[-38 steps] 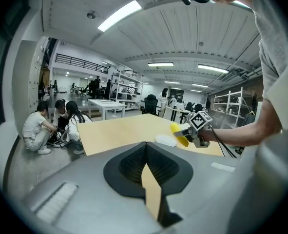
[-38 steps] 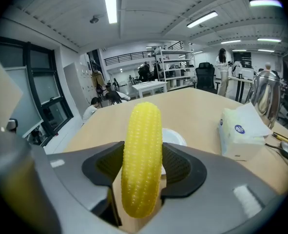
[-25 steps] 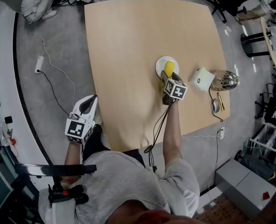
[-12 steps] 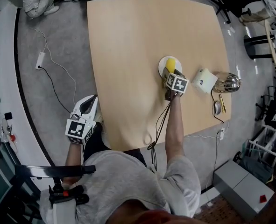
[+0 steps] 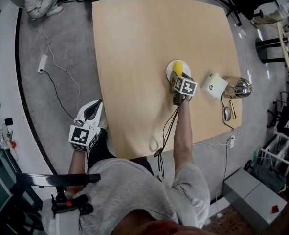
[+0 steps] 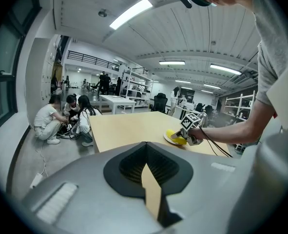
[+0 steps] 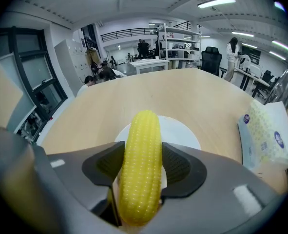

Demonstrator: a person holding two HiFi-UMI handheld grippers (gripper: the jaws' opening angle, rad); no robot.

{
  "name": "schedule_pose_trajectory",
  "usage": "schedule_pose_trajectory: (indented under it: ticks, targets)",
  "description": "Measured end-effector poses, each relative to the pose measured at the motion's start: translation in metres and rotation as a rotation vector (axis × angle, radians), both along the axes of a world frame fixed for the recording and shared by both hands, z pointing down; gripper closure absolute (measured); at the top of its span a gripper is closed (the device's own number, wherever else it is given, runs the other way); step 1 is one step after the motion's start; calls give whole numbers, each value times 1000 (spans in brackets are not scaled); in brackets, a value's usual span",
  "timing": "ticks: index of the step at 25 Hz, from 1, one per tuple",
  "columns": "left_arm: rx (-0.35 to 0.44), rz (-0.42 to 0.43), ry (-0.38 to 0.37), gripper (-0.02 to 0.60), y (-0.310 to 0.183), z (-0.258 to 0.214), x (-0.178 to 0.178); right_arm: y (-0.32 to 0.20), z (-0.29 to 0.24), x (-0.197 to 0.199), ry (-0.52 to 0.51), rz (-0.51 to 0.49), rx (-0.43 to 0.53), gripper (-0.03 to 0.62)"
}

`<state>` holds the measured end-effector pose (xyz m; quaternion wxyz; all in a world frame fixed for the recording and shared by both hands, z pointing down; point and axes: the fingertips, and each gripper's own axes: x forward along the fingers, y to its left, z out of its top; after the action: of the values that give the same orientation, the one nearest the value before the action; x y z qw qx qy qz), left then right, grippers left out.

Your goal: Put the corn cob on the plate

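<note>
Corn cob (image 7: 141, 155) has travelled forward in your right gripper (image 5: 179, 77), jaws clamped on it, and now sits over the plate (image 7: 183, 130); only letting go remains. Your left gripper (image 5: 91, 109) hangs closed, empty.

I count two grippers, my left (image 5: 92, 106) and my right (image 7: 143, 161), and each carries one cube (image 5: 186, 87), so two cubes. There is one table (image 5: 134, 48). On it I count one plate (image 5: 168, 71), one cob (image 5: 177, 69), one tissue pack (image 5: 212, 84), one shiny metal pot (image 5: 239, 86) and one small dark oval thing (image 5: 226, 111) that I can't name. One power strip (image 5: 40, 67) lies on the floor. Three people (image 6: 80, 121) crouch by the table's far corner.
</note>
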<state>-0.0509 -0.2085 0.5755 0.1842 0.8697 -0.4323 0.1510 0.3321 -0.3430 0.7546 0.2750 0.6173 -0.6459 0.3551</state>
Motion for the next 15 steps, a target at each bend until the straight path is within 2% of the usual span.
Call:
schedule_pose_trajectory:
  ticks: [6, 15]
  targets:
    - [2, 1, 4, 561, 1, 0, 0, 3, 6, 0, 15, 4, -24, 344]
    - [6, 2, 8, 561, 1, 0, 1, 1, 7, 4, 29, 15, -4, 344]
